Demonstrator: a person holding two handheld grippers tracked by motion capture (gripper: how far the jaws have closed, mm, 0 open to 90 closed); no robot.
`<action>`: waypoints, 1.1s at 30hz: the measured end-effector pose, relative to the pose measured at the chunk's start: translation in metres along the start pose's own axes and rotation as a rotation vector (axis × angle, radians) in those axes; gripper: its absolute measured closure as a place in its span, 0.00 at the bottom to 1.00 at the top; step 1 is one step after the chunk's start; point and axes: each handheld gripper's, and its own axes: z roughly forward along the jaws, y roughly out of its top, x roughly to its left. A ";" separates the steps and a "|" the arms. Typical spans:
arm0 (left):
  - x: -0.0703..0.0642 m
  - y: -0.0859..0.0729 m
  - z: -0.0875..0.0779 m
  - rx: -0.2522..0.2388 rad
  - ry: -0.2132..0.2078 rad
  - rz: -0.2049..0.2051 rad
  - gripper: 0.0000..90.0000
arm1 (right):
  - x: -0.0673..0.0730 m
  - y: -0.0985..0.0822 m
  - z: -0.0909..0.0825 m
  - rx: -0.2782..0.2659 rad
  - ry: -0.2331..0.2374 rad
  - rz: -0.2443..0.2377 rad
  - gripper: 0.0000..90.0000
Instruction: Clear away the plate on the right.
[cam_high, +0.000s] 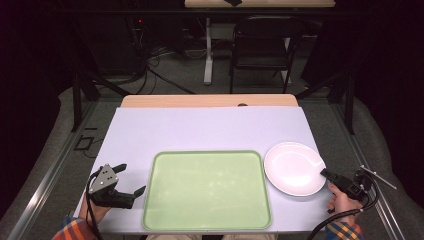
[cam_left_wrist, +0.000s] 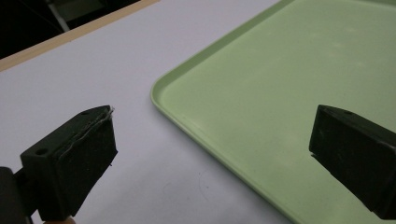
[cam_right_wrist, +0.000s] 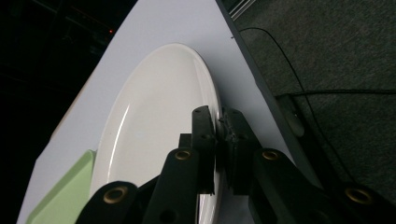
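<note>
White plate (cam_high: 294, 167) lies on the worktop (cam_high: 200, 130), just right of the green tray (cam_high: 207, 190). Right gripper (cam_right_wrist: 218, 122) has its fingers (cam_right_wrist: 202, 126) clamped on the plate's near right rim, one above, one below. Left gripper (cam_high: 131, 179), left of the tray, fingers (cam_left_wrist: 79, 154) wide, holding nothing.

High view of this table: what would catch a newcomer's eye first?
A large pale green plastic tray lies at the middle of the lilac-white table. Just to its right sits a round white plate, whose rim the right tongs pinch shut. The left tongs stand open beside the tray.
</note>
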 end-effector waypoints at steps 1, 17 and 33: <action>0.000 0.000 0.000 0.000 0.000 -0.001 0.00 | 0.000 0.000 -0.001 -0.004 0.014 0.009 0.95; 0.000 -0.001 -0.003 0.002 0.005 0.003 0.01 | 0.033 0.001 -0.017 -0.064 0.028 -0.129 0.96; 0.000 -0.001 -0.005 -0.001 0.011 0.000 0.01 | 0.063 -0.001 -0.029 -0.102 -0.009 -0.306 0.97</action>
